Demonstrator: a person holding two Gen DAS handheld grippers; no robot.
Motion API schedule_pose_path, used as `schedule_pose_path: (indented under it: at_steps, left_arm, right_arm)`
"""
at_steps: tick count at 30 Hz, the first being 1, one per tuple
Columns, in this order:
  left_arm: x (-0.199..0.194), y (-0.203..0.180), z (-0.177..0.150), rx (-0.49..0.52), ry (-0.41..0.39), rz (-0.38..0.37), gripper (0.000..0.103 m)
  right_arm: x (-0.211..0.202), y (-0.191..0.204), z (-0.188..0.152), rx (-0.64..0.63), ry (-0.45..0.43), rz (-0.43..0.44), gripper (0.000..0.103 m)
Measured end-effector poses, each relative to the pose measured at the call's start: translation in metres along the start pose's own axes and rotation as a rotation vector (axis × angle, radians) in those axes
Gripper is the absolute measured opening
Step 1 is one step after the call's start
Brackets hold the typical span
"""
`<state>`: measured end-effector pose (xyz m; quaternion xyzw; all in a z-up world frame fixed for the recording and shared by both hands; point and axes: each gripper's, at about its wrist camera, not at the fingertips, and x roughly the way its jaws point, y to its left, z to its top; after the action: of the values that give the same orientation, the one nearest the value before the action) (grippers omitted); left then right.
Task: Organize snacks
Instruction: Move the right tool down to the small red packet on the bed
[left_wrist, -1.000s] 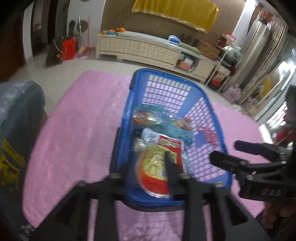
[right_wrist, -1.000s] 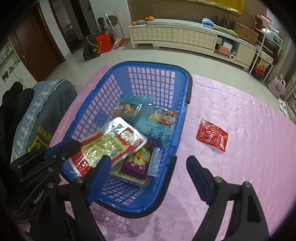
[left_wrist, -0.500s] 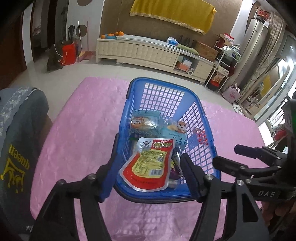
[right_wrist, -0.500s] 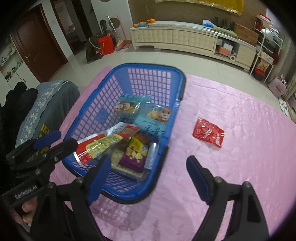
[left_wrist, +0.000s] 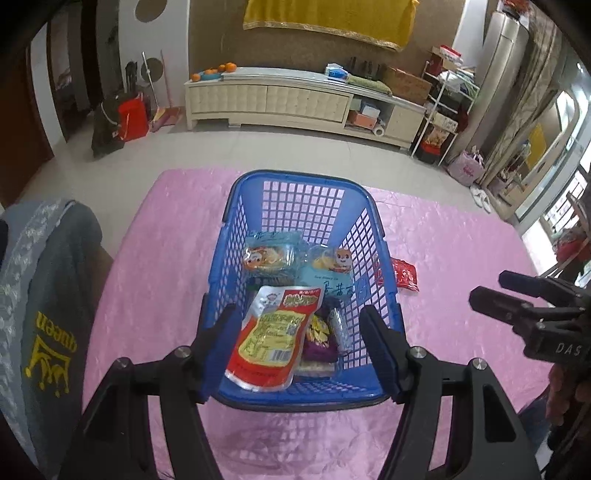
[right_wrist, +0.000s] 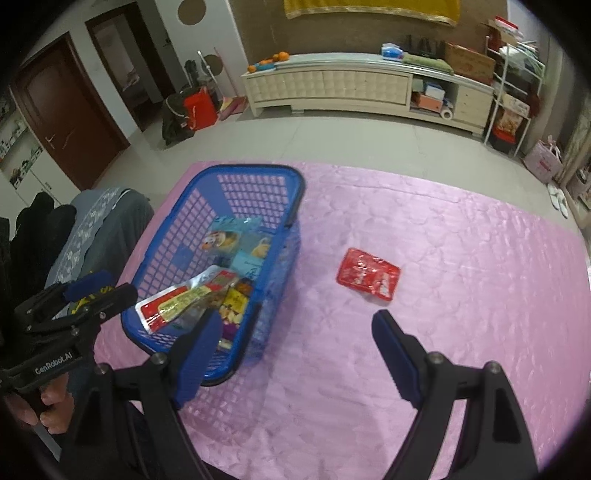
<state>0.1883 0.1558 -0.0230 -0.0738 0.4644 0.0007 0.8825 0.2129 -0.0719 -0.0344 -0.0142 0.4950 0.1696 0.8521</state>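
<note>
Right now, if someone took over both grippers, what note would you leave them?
Left gripper: open, empty, above the near end of the basket.
Right gripper: open, empty, over the pink cloth, to the right of the basket.
Done: several snack packs lie in the basket, with the red and yellow pouch on top.
Left: one red packet lies on the cloth outside the basket, just ahead of the right gripper. It probably goes in next.
</note>
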Motion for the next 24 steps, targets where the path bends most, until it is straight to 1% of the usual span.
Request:
schedule_pose_path:
  at_steps: [2, 5, 7, 8, 9, 13, 15, 18, 24]
  left_arm:
    - [0.002, -0.004, 0.006, 0.013, -0.01, -0.01, 0.064]
    - [0.012, -0.009, 0.016, 0.007, 0.003, -0.018, 0.064]
    - [0.017, -0.011, 0.021, 0.012, 0.014, 0.0, 0.064]
    - [0.021, -0.012, 0.023, 0.022, 0.023, 0.021, 0.064]
    - [0.024, -0.014, 0.026, 0.033, 0.028, 0.026, 0.064]
    - [0.038, -0.014, 0.035, 0.04, 0.062, 0.021, 0.064]
    - [0.044, -0.013, 0.038, 0.043, 0.075, 0.006, 0.064]
    - [0.059, -0.013, 0.04, 0.051, 0.118, 0.011, 0.064]
    - [0.088, -0.012, 0.042, 0.053, 0.163, 0.018, 0.064]
  right_arm:
    - [0.001, -0.008, 0.002, 0.017, 0.007, -0.002, 0.086]
    - [0.008, -0.023, 0.007, 0.056, 0.035, 0.002, 0.086]
    - [0.014, -0.032, 0.01, 0.09, 0.058, -0.006, 0.086]
    - [0.016, -0.036, 0.011, 0.105, 0.065, -0.012, 0.086]
    - [0.017, -0.038, 0.012, 0.111, 0.068, -0.014, 0.086]
    - [0.026, -0.045, 0.016, 0.125, 0.084, -0.006, 0.086]
    - [0.032, -0.049, 0.017, 0.134, 0.097, -0.004, 0.086]
    - [0.043, -0.055, 0.021, 0.147, 0.116, -0.004, 0.086]
    - [0.079, -0.07, 0.026, 0.18, 0.172, -0.002, 0.086]
